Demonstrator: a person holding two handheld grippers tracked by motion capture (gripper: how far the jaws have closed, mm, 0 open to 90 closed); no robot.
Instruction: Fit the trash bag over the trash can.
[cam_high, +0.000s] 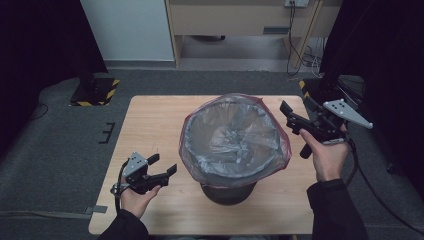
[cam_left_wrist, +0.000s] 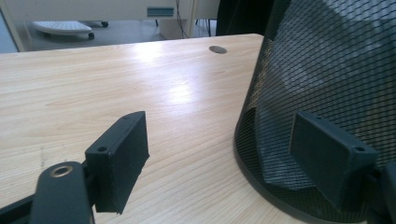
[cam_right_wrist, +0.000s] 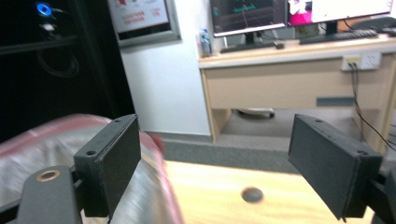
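No text can be read: the wall poster (cam_right_wrist: 138, 14) and the monitors (cam_right_wrist: 299, 10) show print too small and blurred.

Black mesh bin (cam_high: 227, 192) upright mid-table, lined with clear red-edged bag (cam_high: 235, 137)

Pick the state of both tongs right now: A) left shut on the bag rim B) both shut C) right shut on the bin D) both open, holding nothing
D: the left tongs and right tongs are spread, apart from the bag-lined bin.
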